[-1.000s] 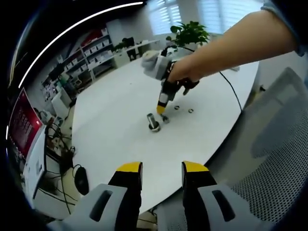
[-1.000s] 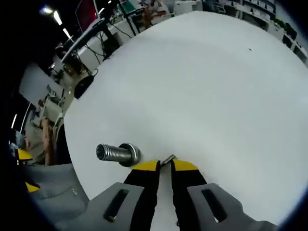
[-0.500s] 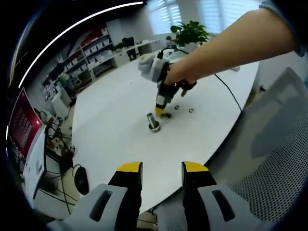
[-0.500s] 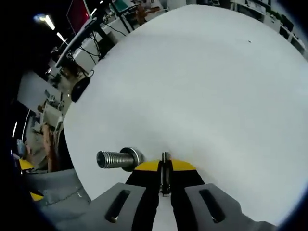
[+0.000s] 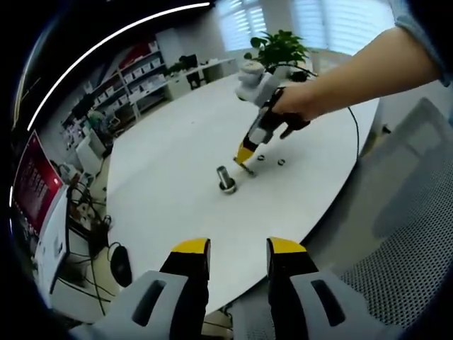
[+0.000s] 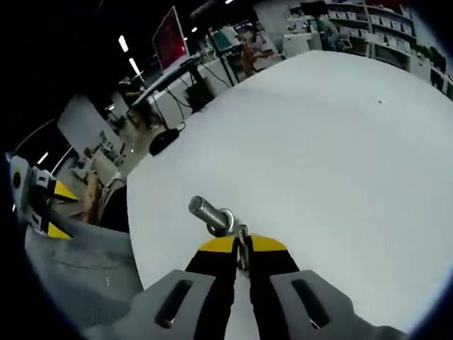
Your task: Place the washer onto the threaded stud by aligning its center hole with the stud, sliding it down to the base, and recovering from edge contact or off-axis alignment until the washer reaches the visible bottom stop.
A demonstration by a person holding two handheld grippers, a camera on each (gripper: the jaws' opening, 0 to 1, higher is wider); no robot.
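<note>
While the left gripper [image 5: 238, 249] hangs off the table [image 5: 170, 163] edge with jaws spread and nothing between them, the right gripper [image 6: 242, 246] pinches the washer [image 6: 243, 241] edge-on between its yellow tips. Threaded stud [image 6: 210, 214] stands on the white table at 11 o'clock of those tips, just beside the washer. Two spare washers [image 5: 271, 160] lie near the stud [image 5: 225, 178], at its 2 o'clock.
</note>
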